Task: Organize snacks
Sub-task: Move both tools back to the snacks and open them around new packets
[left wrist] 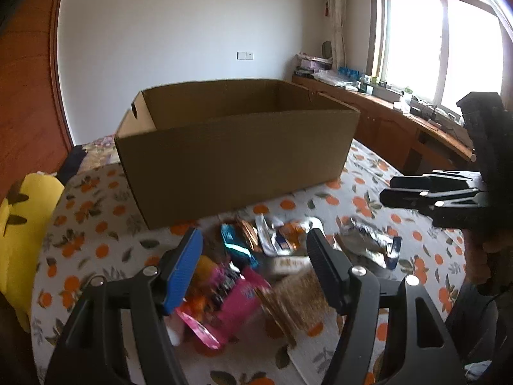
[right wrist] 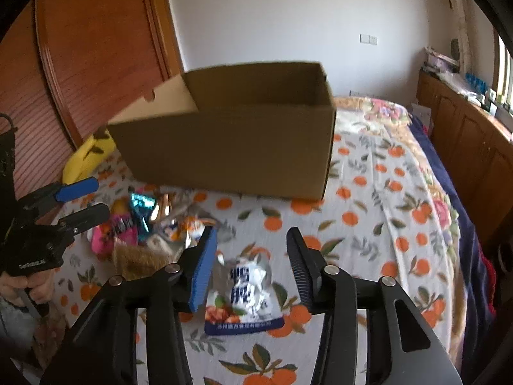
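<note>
An open brown cardboard box (left wrist: 234, 147) stands on the orange-print cloth, also in the right wrist view (right wrist: 231, 147). A heap of snack packets lies in front of it: a pink packet (left wrist: 237, 301), a teal foil one (left wrist: 237, 247) and a brown one (left wrist: 298, 298). My left gripper (left wrist: 253, 269) is open above the heap, holding nothing. My right gripper (right wrist: 250, 266) is open over a white and blue foil packet (right wrist: 243, 292) lying apart from the heap (right wrist: 144, 224). Each gripper shows in the other's view, the right one (left wrist: 388, 189) and the left one (right wrist: 96, 197).
A yellow plush toy (left wrist: 22, 224) lies at the left edge of the bed. A wooden cabinet (left wrist: 400, 128) with clutter runs under the window on the right. A wooden door (right wrist: 96, 48) stands behind the box. The cloth (right wrist: 384, 208) stretches right of the box.
</note>
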Demonstrator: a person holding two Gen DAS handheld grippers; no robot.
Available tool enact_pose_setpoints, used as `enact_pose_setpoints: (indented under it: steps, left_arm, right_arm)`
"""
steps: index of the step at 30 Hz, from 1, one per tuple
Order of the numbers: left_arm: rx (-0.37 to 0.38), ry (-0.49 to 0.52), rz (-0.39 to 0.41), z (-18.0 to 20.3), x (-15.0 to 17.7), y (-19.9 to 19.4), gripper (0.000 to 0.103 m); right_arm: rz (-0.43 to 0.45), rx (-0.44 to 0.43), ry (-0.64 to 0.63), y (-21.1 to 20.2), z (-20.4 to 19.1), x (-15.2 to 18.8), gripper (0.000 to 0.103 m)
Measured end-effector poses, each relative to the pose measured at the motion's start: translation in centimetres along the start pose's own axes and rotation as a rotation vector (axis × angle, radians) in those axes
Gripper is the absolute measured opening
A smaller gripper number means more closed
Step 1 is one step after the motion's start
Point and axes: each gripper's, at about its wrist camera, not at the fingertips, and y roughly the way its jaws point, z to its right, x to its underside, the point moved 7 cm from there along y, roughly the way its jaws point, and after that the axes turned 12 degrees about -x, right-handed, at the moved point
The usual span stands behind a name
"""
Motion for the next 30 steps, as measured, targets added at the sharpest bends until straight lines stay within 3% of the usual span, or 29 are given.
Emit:
enact_pose_setpoints:
  steps: [6, 16, 19, 30]
  left_arm:
    - [0.013, 0.026, -0.050, 1.4, 2.0, 0.5, 0.068]
    - [0.009, 0.039, -0.054, 2.4, 2.8, 0.7, 0.068]
    - [0.011, 0.048, -0.061, 2.7, 3.0, 0.8, 0.068]
    - [-0.002, 0.157, -0.067, 4.7, 3.2, 1.5, 0.069]
  right_arm:
    - [-0.064, -0.002, -0.003, 2.3, 0.2, 2.4, 0.053]
    - [-0.123, -0.015, 0.012, 4.3, 0.8, 3.8, 0.053]
    - [-0.155, -0.008, -0.003, 5.0, 1.1, 4.4, 0.058]
    - [-0.141, 0.032, -0.095, 5.2, 0.5, 4.8, 0.064]
